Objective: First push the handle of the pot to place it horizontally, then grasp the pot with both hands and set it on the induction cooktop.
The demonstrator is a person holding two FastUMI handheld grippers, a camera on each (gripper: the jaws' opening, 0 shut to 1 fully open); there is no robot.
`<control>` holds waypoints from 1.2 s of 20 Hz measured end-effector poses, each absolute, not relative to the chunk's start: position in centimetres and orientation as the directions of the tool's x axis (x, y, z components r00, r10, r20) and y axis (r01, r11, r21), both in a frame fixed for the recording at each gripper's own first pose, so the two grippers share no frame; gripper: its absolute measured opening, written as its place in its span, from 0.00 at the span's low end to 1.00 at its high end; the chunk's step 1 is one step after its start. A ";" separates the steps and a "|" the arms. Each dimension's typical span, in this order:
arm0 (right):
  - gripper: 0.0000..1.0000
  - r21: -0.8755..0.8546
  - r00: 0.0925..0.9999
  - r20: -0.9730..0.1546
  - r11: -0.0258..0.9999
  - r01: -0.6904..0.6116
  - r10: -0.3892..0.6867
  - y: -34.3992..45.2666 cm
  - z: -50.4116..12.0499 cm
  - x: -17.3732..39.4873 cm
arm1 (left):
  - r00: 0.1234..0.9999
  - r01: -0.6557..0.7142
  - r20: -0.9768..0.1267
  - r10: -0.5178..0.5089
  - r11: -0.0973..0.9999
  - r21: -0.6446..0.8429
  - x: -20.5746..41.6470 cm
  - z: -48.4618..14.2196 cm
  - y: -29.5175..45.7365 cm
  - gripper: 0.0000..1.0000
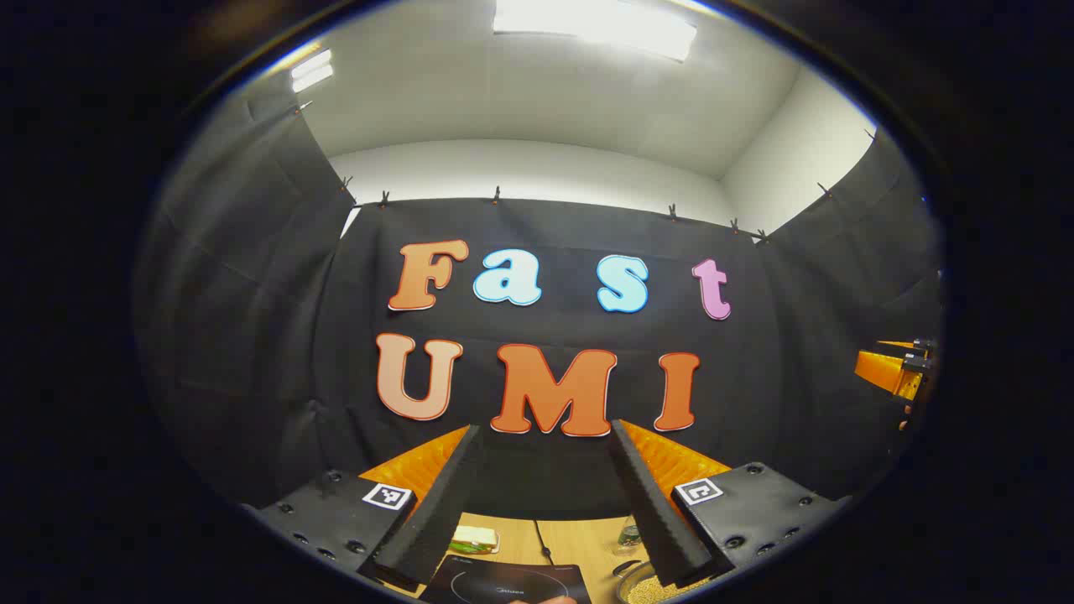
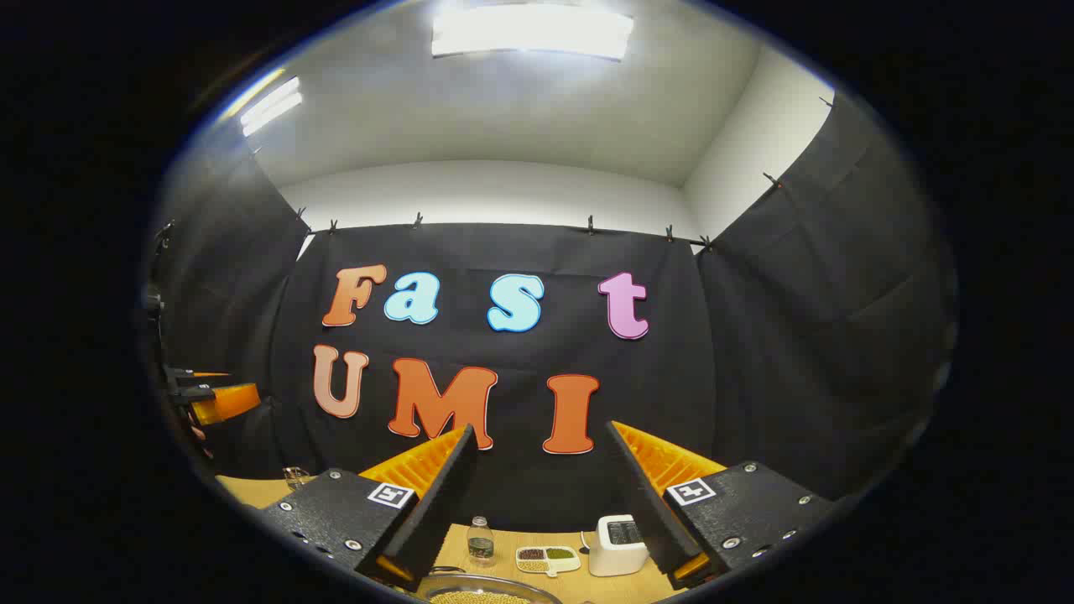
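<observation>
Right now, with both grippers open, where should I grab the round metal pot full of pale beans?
By its rim, at opposite sides, one gripper each, coming down from above. The round metal pot sits upright, open and full, so it must stay level. The left gripper and right gripper are open wide. Its handle is out of sight, so I cannot judge it.

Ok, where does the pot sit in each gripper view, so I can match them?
Left gripper view: the pot is at the bottom edge, right of centre, beside the induction cooktop.
Right gripper view: the pot is at the bottom edge, centre.
Shared landmark: the small bottle just behind the pot.
</observation>
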State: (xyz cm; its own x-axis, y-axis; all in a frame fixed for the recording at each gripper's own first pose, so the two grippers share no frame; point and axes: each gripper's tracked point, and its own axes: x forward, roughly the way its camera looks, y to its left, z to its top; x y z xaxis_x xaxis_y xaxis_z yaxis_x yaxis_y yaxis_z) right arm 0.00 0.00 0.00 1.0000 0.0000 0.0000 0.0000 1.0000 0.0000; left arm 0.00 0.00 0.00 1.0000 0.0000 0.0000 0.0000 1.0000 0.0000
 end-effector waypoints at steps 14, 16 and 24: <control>0.94 -0.005 0.999 -0.003 0.999 -0.043 0.043 1.7 -0.2 -0.7 | 1.000 -0.013 0.000 0.013 1.000 -0.003 -0.1 0.4 0.7 1.00; 0.94 0.004 0.998 -0.009 0.998 -0.068 0.068 2.3 -0.6 -0.7 | 1.000 0.008 -0.006 -0.008 1.000 -0.014 -0.3 0.3 0.1 0.97; 0.94 0.033 0.997 -0.055 0.998 -0.044 0.046 0.3 -2.4 -0.6 | 1.000 0.021 -0.011 -0.021 1.000 -0.022 -0.5 0.0 -0.3 1.00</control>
State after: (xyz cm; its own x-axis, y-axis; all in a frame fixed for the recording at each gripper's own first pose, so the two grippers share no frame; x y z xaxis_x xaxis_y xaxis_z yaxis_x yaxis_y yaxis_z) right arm -0.64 0.34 -2.39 0.9974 0.0459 -0.0547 -0.0442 0.9985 0.0326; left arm -0.53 -0.30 -0.01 0.9997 -0.0208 -0.0114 0.0206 0.9995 -0.0220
